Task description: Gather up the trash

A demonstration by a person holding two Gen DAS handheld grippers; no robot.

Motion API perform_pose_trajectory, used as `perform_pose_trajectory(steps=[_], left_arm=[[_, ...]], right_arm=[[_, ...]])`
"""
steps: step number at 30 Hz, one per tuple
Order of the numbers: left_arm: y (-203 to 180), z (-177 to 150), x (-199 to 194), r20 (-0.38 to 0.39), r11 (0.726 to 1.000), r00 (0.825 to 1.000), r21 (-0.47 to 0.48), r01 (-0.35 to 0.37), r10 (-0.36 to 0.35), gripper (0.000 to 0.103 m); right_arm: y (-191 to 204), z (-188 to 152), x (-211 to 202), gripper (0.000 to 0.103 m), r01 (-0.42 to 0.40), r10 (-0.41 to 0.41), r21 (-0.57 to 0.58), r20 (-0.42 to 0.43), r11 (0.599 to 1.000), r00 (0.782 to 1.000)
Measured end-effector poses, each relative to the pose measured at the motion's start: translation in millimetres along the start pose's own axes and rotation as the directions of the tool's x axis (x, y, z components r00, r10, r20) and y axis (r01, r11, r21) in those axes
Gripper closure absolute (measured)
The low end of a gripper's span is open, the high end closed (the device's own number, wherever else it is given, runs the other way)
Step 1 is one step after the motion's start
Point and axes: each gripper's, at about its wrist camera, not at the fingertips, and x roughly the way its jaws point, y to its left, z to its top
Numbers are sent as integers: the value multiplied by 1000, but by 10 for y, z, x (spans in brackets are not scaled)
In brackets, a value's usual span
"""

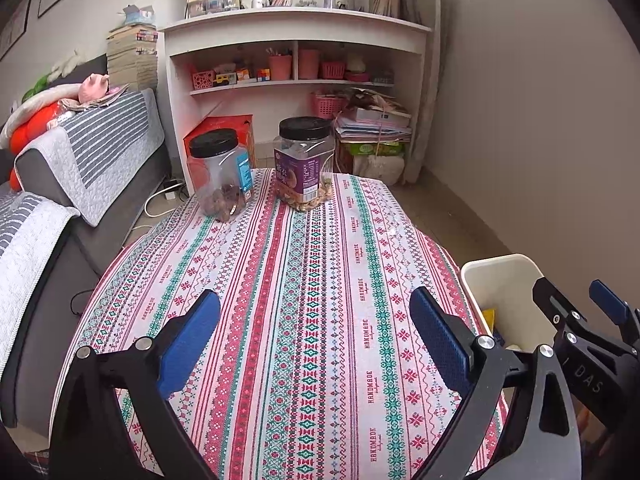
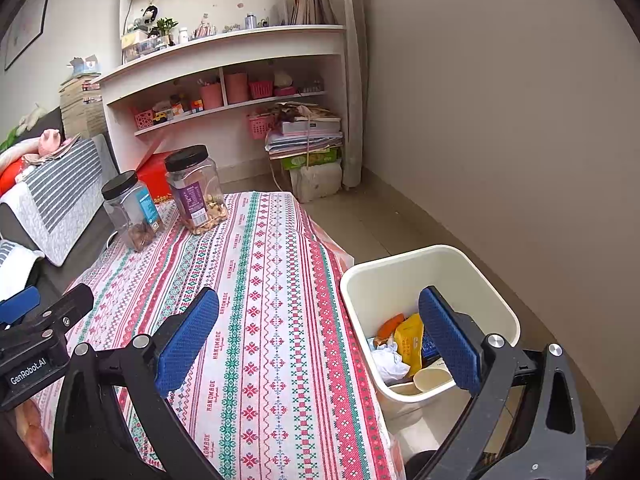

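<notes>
A cream waste bin [image 2: 472, 272] stands on the floor at the table's right edge. It holds a yellow packet [image 2: 409, 340], crumpled white paper [image 2: 387, 362], an orange wrapper [image 2: 390, 325] and other scraps. It also shows in the left wrist view [image 1: 502, 280]. My right gripper [image 2: 320, 340] is open and empty, one finger over the tablecloth [image 2: 272, 280], the other over the bin. My left gripper [image 1: 316, 340] is open and empty above the cloth [image 1: 304, 280]. The right gripper also appears at the right of the left wrist view [image 1: 576, 312], and the left gripper at the left of the right wrist view [image 2: 40, 312].
Two clear jars with black lids stand at the table's far end, one with a blue label [image 1: 222, 176] and one with a purple label [image 1: 304, 164]. A grey sofa [image 1: 80, 184] runs along the left. White shelves [image 1: 296, 80] and stacked papers [image 1: 372, 128] are behind.
</notes>
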Motion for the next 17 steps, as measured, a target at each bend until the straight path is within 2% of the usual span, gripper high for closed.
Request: perform_pose_trajectory(steps=[2,7,12,17], left_arm=[[-1,-7,7,-5,1000,1000,-3,3,-3,17],[1,-6,28,-13,1000,1000,-5,7,-7,17],[-3,16,12,-10,1000,1000,-6,3,-4,7],[-4,23,30,-21,1000,1000,-6,-8,8,7]], right_arm=[[-7,13,2,7,1,-1,-1,3,1000,1000],[-12,16,5,7,2,-2,2,4,1000,1000],[-22,23,11,7,6,-6,5,5,1000,1000],[-27,22,20,7,11,-11,9,5,1000,1000]])
